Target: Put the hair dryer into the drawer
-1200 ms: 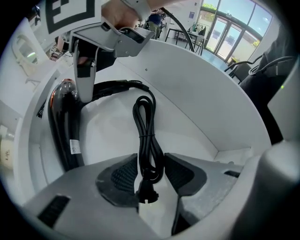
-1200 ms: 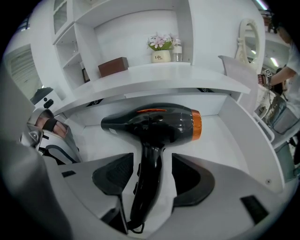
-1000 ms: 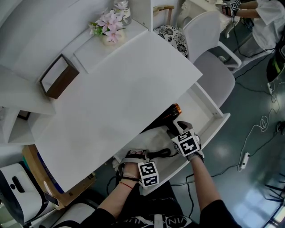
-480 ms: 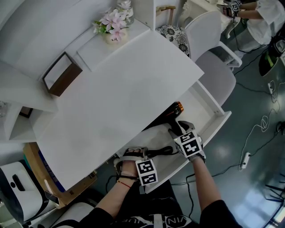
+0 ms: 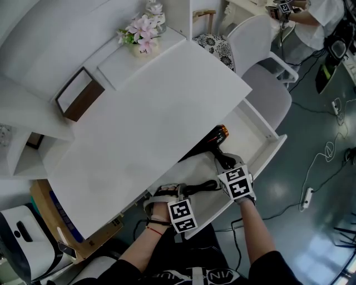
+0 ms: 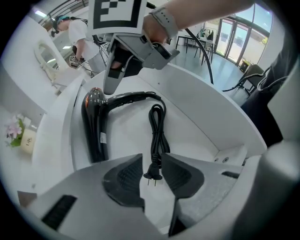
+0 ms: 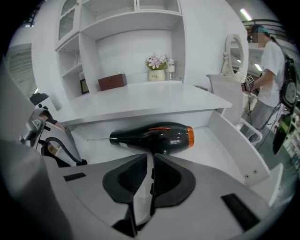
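The black hair dryer (image 5: 214, 142) with an orange nozzle ring lies on its side in the open white drawer (image 5: 267, 158). Its cord (image 6: 157, 126) is bundled beside it, and the plug (image 6: 151, 174) rests on the drawer floor. My left gripper (image 6: 152, 176) hovers above the plug; its jaws are closing and the plug shows in the gap below them, untouched. My right gripper (image 7: 151, 176) hangs over the dryer's handle (image 7: 151, 161). Those jaws are closing to a narrow slit with nothing pressed between the pads. From the head both grippers, left (image 5: 167, 195) and right (image 5: 231, 170), stand at the drawer's front.
The white desk top (image 5: 150, 111) overhangs the drawer's back half. On it stand a flower vase (image 5: 142, 36) and a brown box (image 5: 78, 94). A grey chair (image 5: 267, 89) stands to the right. Cables and a power strip (image 5: 306, 197) lie on the floor. Another person (image 5: 311, 16) is at the top right.
Both grippers have drawn up and back a little from the dryer and cord toward the drawer's front edge. The dryer lies where it did.
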A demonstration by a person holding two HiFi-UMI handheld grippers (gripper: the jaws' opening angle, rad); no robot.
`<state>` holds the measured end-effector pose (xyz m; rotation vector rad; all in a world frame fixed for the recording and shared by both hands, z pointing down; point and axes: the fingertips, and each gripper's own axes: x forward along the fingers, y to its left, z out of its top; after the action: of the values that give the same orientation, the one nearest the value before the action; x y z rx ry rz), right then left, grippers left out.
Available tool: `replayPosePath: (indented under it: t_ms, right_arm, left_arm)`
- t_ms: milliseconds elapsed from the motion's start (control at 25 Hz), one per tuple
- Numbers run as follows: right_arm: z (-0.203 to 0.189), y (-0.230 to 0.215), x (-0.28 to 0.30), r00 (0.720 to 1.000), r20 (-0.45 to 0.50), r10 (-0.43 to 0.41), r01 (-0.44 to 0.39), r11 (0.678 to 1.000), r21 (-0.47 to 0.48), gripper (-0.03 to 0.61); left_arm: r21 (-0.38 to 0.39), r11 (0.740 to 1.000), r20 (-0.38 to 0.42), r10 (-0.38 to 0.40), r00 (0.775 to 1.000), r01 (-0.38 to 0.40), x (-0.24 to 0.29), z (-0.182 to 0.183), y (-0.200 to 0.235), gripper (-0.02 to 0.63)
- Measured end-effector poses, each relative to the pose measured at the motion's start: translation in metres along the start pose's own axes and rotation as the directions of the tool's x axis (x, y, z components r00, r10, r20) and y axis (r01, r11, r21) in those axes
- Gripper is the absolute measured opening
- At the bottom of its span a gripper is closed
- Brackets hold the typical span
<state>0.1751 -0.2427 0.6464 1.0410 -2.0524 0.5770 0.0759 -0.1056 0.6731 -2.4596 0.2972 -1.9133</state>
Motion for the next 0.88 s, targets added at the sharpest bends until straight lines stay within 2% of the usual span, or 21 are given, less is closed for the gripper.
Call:
replayPosePath:
  t_ms: [80, 360, 520, 680, 880]
  right_arm:
    - [0.003, 0.002, -0.007, 1.000, 0.017, -0.015, 0.015, 1.000, 0.008, 0.015]
    - [0.016, 0.011, -0.037, 0.989, 0.145, -0.025, 0.017, 0.998, 0.054, 0.003]
    - [0.019, 0.013, -0.055, 0.981, 0.189, -0.035, 0.017, 0.995, 0.096, 0.003]
    - [0.024, 0.020, -0.071, 0.974, 0.223, -0.046, 0.022, 0.994, 0.108, 0.003]
    - [0.033, 0.029, -0.093, 0.961, 0.269, -0.065, 0.034, 0.993, 0.115, 0.003]
  left_arm:
    - [-0.013, 0.999, 0.041, 0.038, 0.998, -0.038, -0.008, 0.007, 0.007, 0.012]
    - [-0.057, 0.992, 0.134, 0.121, 0.984, -0.114, -0.031, 0.018, 0.025, 0.005]
    - [-0.129, 0.983, 0.203, 0.156, 0.967, -0.132, -0.049, 0.023, 0.041, 0.005]
    - [-0.220, 0.962, 0.272, 0.222, 0.936, -0.164, -0.072, 0.030, 0.060, 0.005]
    - [-0.345, 0.918, 0.354, 0.320, 0.879, -0.196, -0.102, 0.033, 0.084, 0.005]
